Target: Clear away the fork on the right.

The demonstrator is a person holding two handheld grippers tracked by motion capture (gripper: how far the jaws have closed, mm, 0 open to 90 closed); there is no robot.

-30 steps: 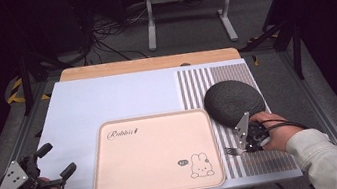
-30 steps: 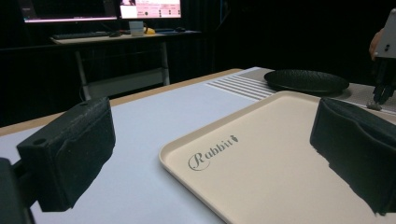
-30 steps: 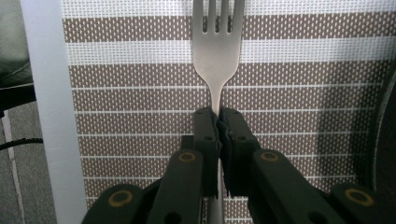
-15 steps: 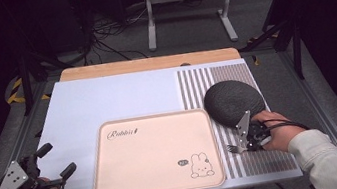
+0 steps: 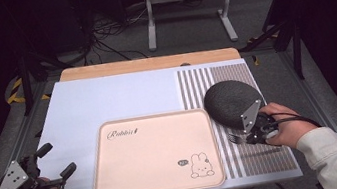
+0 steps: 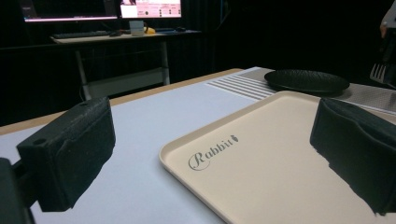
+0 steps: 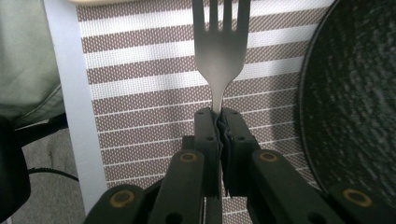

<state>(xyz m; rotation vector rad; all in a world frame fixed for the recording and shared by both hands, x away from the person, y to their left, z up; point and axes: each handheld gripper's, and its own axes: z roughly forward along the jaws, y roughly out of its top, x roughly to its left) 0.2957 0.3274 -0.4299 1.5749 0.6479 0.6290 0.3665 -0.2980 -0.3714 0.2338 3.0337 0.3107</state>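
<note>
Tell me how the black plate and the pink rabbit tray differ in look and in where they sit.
The black plate is round, dark and speckled; the tray is a pale pink rounded rectangle printed with "Rabbit" and a small bunny. The plate is the smaller of the two. The plate rests on the striped mat at the right, while the tray lies on the plain white part of the table cover. Both are shallow, lie flat and hold nothing.

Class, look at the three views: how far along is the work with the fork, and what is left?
Done: the right tongs have shut on the fork by its handle. In hand: the fork points over the striped mat, beside the dark plate. Left: probably setting it down, perhaps on the pink tray; that is a guess. The left tongs hang open near the tray's corner.
</note>
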